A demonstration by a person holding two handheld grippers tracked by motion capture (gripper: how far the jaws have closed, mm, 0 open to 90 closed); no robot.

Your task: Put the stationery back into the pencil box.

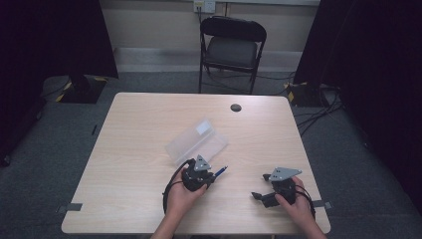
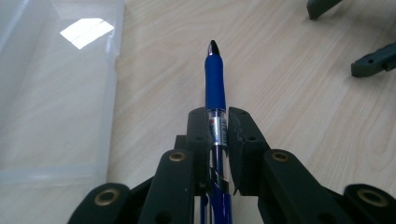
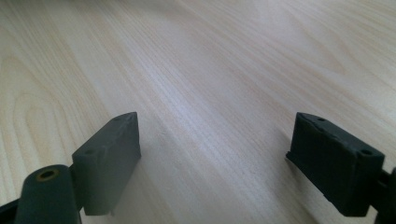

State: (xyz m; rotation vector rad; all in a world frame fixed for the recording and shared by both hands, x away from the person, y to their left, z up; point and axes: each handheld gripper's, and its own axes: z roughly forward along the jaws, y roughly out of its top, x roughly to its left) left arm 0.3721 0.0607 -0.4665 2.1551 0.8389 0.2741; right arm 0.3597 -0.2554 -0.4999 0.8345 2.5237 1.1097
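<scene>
A blue pen [image 2: 215, 84] with a dark tip is clamped between the two black jaws of my left gripper [image 2: 217, 122] and points forward over the wooden table [image 2: 289, 107]. From above, the pen [image 1: 219, 172] sticks out to the right of the left gripper [image 1: 211, 176], just in front of a clear plastic box [image 1: 196, 141]. That box [image 2: 51, 93] lies close at the left in the left gripper view. My right gripper [image 1: 260, 186] rests near the table's front right, and its jaws [image 3: 217, 154] stand wide apart over bare wood.
A black folding chair [image 1: 231, 47] stands behind the table. A small dark round spot [image 1: 236, 107] marks the far part of the tabletop. Cables [image 1: 318, 107] lie on the floor at the right. Dark curtains hang on both sides.
</scene>
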